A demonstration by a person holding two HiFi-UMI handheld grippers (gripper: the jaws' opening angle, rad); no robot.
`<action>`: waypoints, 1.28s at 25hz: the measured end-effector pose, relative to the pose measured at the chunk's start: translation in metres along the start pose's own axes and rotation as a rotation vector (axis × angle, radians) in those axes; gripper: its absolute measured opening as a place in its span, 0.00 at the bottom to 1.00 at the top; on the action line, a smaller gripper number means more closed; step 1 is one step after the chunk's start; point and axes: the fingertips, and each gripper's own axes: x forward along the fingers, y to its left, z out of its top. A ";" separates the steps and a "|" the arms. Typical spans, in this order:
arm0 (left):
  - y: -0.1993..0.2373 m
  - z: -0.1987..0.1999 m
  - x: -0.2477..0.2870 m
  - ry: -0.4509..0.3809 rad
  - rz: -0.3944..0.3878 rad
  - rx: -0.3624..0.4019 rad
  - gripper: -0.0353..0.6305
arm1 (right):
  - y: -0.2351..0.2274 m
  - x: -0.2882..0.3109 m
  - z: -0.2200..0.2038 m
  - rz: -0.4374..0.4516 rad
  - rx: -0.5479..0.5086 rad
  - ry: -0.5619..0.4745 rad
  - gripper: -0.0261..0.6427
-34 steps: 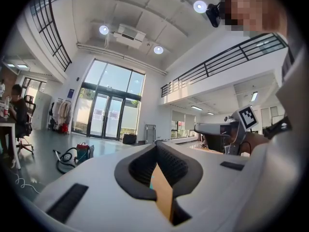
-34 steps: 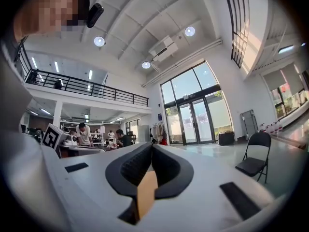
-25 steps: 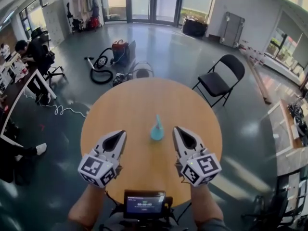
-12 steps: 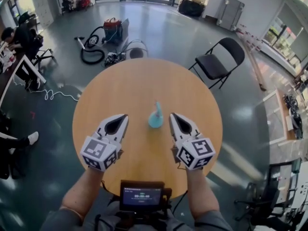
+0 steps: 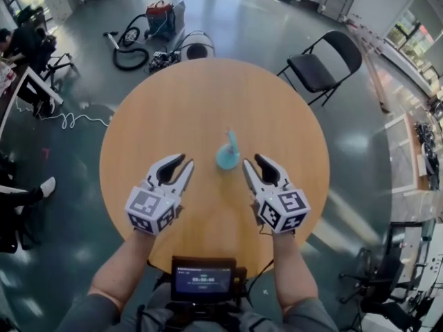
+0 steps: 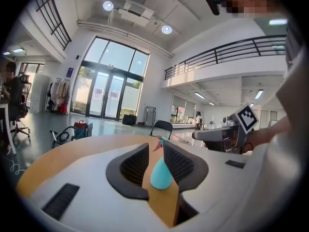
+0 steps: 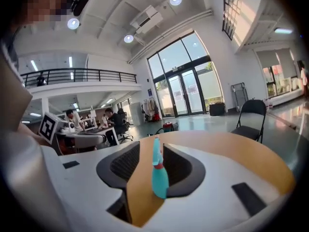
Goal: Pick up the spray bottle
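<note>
A teal spray bottle (image 5: 227,154) with a slim nozzle stands upright near the middle of the round wooden table (image 5: 173,102). My left gripper (image 5: 181,164) hovers just left of and nearer than it; my right gripper (image 5: 254,162) mirrors it on the right. Both have just been opening their jaws, and nothing lies between either pair. In the left gripper view the bottle (image 6: 161,172) shows through the gap of the left gripper (image 6: 155,154), beyond the tips. The right gripper view shows the bottle (image 7: 158,178) the same way past the right gripper (image 7: 151,152).
A black folding chair (image 5: 320,64) stands beyond the table at the right. A vacuum cleaner with hose (image 5: 149,23) lies on the floor at the far left. A person sits at a desk (image 5: 28,43) further left. A small screen (image 5: 204,281) sits at my chest.
Both grippers went from shut to open. Both hands have sunk toward the tabletop and now flank the bottle more closely.
</note>
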 end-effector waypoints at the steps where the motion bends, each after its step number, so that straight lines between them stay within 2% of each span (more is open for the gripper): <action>1: 0.001 -0.006 0.002 0.012 0.002 -0.005 0.20 | -0.002 0.003 -0.007 -0.008 -0.025 0.024 0.34; 2: 0.002 -0.011 0.004 0.024 0.004 -0.010 0.20 | -0.004 0.006 -0.016 -0.012 -0.056 0.052 0.46; 5: 0.007 -0.026 0.011 0.053 0.013 -0.017 0.20 | -0.004 0.017 -0.040 0.005 -0.115 0.133 0.59; 7: 0.013 -0.036 0.016 0.073 0.024 -0.018 0.20 | -0.005 0.026 -0.051 0.015 -0.128 0.156 0.61; 10: 0.021 -0.052 0.025 0.106 0.036 -0.034 0.29 | -0.010 0.040 -0.066 0.011 -0.128 0.166 0.61; 17: 0.033 -0.085 0.043 0.174 0.058 -0.063 0.29 | -0.019 0.072 -0.094 0.013 -0.115 0.201 0.61; 19: 0.039 -0.091 0.049 0.187 0.065 -0.069 0.29 | -0.020 0.081 -0.099 0.018 -0.109 0.202 0.68; 24: 0.046 -0.105 0.069 0.213 0.073 -0.072 0.29 | -0.026 0.105 -0.110 0.027 -0.118 0.209 0.68; 32: 0.051 -0.111 0.080 0.219 0.084 -0.067 0.26 | -0.027 0.120 -0.117 0.017 -0.126 0.197 0.68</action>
